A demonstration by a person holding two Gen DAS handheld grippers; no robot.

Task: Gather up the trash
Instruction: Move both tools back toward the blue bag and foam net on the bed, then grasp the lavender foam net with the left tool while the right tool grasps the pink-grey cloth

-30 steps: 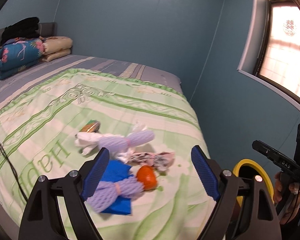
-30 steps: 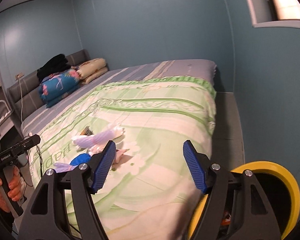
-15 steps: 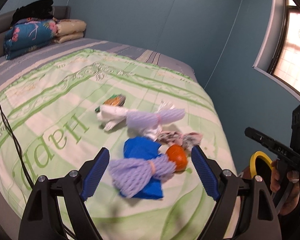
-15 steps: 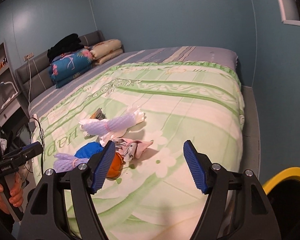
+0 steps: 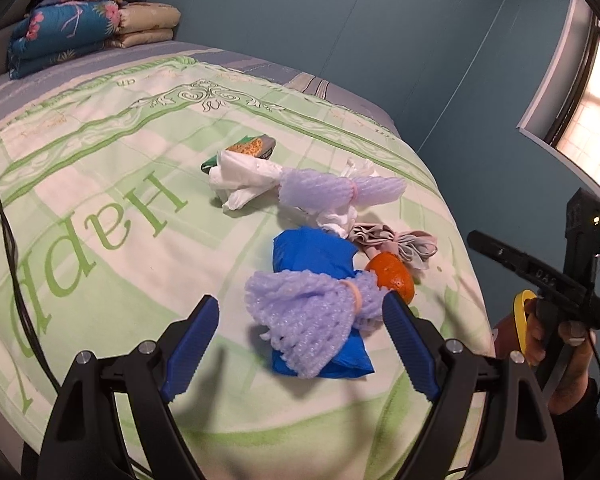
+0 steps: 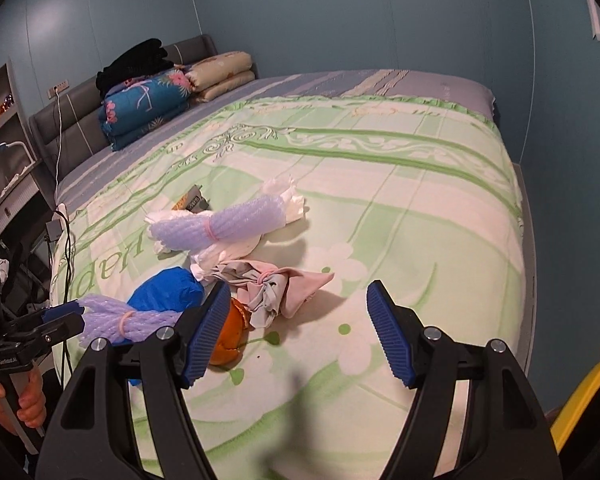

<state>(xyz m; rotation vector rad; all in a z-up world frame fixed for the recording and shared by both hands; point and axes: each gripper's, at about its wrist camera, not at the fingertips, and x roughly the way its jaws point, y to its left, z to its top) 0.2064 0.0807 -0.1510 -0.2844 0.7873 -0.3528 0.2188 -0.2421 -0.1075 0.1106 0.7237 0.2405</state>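
Note:
Trash lies on the green bedspread: a purple foam net on a blue bag, an orange peel, a pink-grey cloth bundle, a second foam net with white tissue, and a snack wrapper. My left gripper is open, its fingers on either side of the near foam net. My right gripper is open above the bed, just right of the peel and in front of the cloth bundle.
A yellow-rimmed bin stands on the floor beside the bed's corner. Folded quilts lie at the headboard. A black cable runs over the bed's left side. Blue walls close in behind and to the right.
Both grippers have moved forward and down towards the trash pile, which now looks bigger. The left fingers now flank the near foam net. Both stay open.

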